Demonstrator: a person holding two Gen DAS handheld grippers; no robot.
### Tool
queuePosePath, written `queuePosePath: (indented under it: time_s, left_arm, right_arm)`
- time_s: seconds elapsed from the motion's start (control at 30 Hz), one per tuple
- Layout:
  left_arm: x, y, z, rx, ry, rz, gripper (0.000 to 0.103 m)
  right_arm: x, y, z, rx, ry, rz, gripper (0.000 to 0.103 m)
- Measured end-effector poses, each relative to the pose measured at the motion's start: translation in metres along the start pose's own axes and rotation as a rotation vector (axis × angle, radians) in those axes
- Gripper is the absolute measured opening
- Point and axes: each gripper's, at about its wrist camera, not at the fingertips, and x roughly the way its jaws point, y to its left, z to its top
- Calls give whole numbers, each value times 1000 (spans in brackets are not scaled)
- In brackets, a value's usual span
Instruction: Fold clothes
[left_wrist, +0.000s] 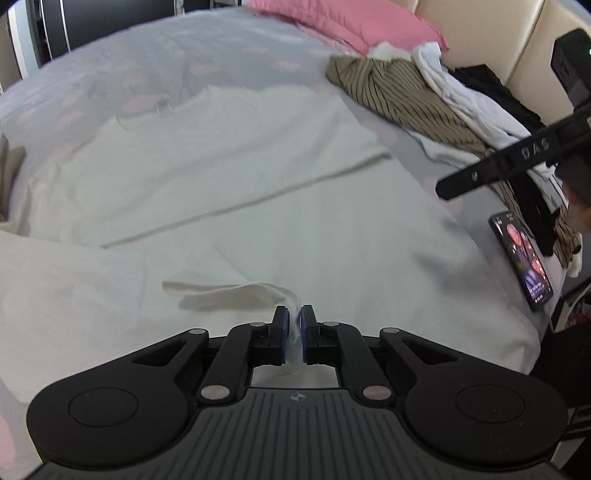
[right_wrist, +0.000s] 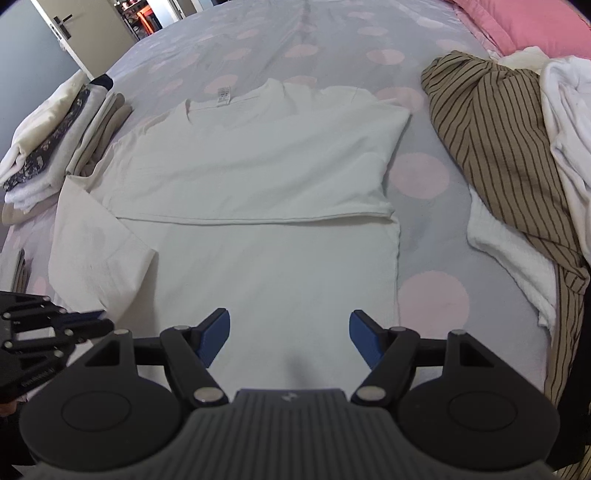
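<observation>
The left gripper (left_wrist: 294, 314) has its 2 blue pads nearly together, pinching a thin fold of white fabric that rises between them. This fabric belongs to the white T-shirt (left_wrist: 229, 192), which lies spread on the bed directly ahead of the gripper. A loose strip of the shirt trails from the pinch toward the left.

The right gripper (right_wrist: 290, 332) stands wide, with nothing between its pads. It hovers over the near end of the white T-shirt (right_wrist: 258, 192); whether it touches the cloth cannot be confirmed from this view. The left gripper (right_wrist: 88, 321) shows at the lower left of the right wrist view, at the shirt's left sleeve.

The shirt lies collar away from the grippers, label visible at the neck. 1 horizontal hem line crosses its middle, where a folded layer lies over the lower part. The right side edge runs straight; the left sleeve spreads outward.

The bedspread (right_wrist: 421, 177), grey with pink dots, stays bare in a strip along the shirt's right edge and beyond the collar. Further right lies a striped brown garment (right_wrist: 495, 140) with white clothes (right_wrist: 569, 122) beside it. A stack of folded clothes (right_wrist: 55, 140) sits just beside the left sleeve. A phone (left_wrist: 521, 262) lies near the bed's edge. A pink pillow (left_wrist: 347, 22) sits at the head.
</observation>
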Motion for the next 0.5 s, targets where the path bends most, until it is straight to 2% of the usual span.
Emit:
queuePosePath:
  time_s: [0.03, 0.07, 0.1, 0.17, 0.27, 0.5]
  left_arm:
    - [2, 1, -1, 2, 11, -19, 6]
    - [1, 1, -2, 6, 12, -37, 11]
    - [-2, 2, -1, 10, 9, -48, 21]
    - [-9, 2, 0, 8, -11, -53, 31]
    - [-20, 7, 3, 6, -38, -51, 33]
    - [-39, 39, 12, -41, -94, 55, 33]
  right_arm:
    - [-1, 0, 1, 0, -2, 0, 74]
    - [-1, 0, 1, 0, -4, 0, 74]
    - [-2, 0, 2, 2, -9, 0, 74]
    - [-6, -2, 5, 10, -20, -2, 74]
    - [-11, -6, 9, 26, -38, -6, 74]
    - [-19, -14, 16, 62, -63, -11, 74]
